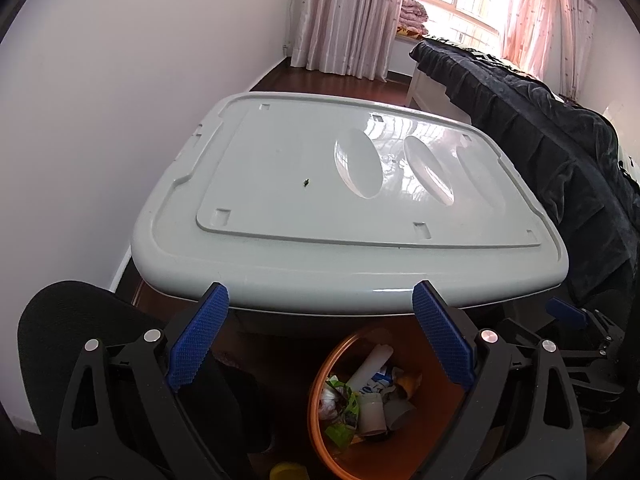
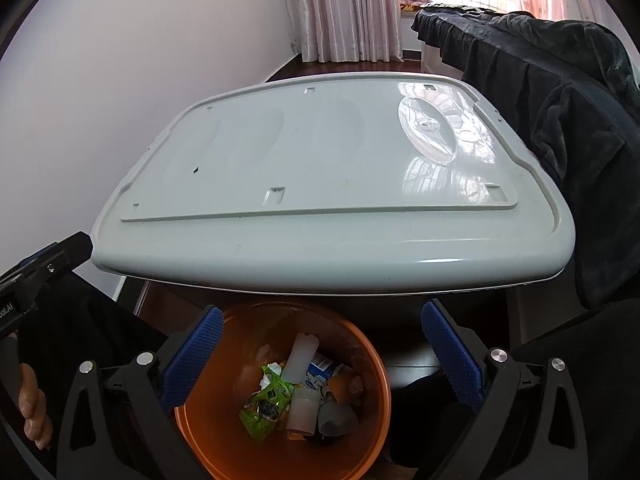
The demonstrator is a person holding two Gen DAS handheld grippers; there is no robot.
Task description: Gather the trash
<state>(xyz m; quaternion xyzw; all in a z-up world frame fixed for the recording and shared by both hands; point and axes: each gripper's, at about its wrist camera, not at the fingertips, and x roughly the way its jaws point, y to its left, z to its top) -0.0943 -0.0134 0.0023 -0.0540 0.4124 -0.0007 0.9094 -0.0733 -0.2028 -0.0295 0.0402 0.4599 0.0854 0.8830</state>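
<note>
Collection apparently near complete: left gripper (image 1: 320, 320) and right gripper (image 2: 322, 334) both spread wide and empty above orange bin (image 2: 372, 412) holding trash (image 2: 298, 390) below grey lid (image 2: 320, 160); next, check lid speck (image 1: 306, 181).

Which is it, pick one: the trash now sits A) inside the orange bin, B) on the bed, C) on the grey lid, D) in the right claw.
A: the green wrapper, white tube and cups lie inside the orange bin, while both claws, left claw and right claw, are open and hold nothing.
</note>
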